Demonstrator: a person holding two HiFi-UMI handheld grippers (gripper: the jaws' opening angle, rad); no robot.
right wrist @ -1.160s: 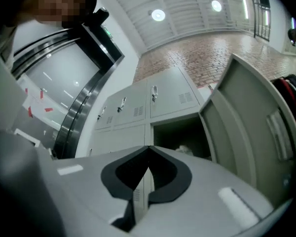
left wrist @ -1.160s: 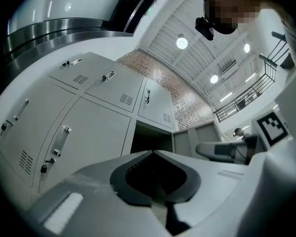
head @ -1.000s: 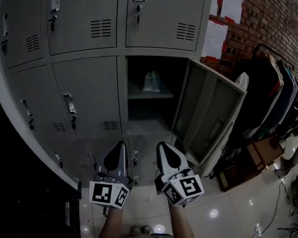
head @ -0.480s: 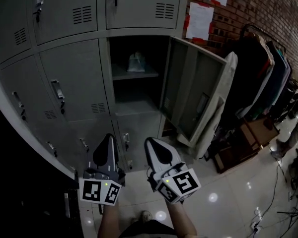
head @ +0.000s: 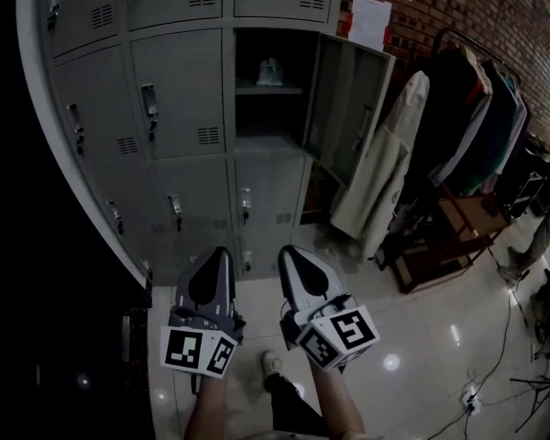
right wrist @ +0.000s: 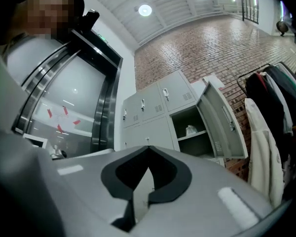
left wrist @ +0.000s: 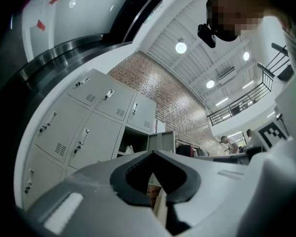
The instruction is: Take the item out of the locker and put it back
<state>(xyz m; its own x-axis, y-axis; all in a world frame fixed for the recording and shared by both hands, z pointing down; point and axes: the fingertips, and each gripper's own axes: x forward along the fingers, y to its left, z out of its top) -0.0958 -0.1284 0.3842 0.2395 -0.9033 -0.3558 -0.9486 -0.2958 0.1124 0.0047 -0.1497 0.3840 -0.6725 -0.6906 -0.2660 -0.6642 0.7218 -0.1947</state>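
The grey locker bank (head: 179, 136) stands ahead, with one locker (head: 268, 99) open and its door (head: 348, 108) swung out to the right. A small white item (head: 269, 71) lies on the shelf inside; it also shows in the left gripper view as the item (left wrist: 129, 149) and in the right gripper view as the item (right wrist: 190, 130). My left gripper (head: 222, 253) and right gripper (head: 286, 251) hang side by side, low and well back from the lockers. Both are shut, tips meeting, with nothing between them: left gripper (left wrist: 153, 152), right gripper (right wrist: 148, 147).
A clothes rack (head: 467, 108) with dark garments and a pale coat (head: 385, 172) stands right of the open door. Brown boxes (head: 440, 246) sit beneath it on the glossy floor. Cables (head: 522, 374) trail at the lower right. The far left is dark.
Both grippers have drawn back from the lockers together. The open locker now looks smaller and higher in the head view, and more floor and the clothes rack have come into sight.
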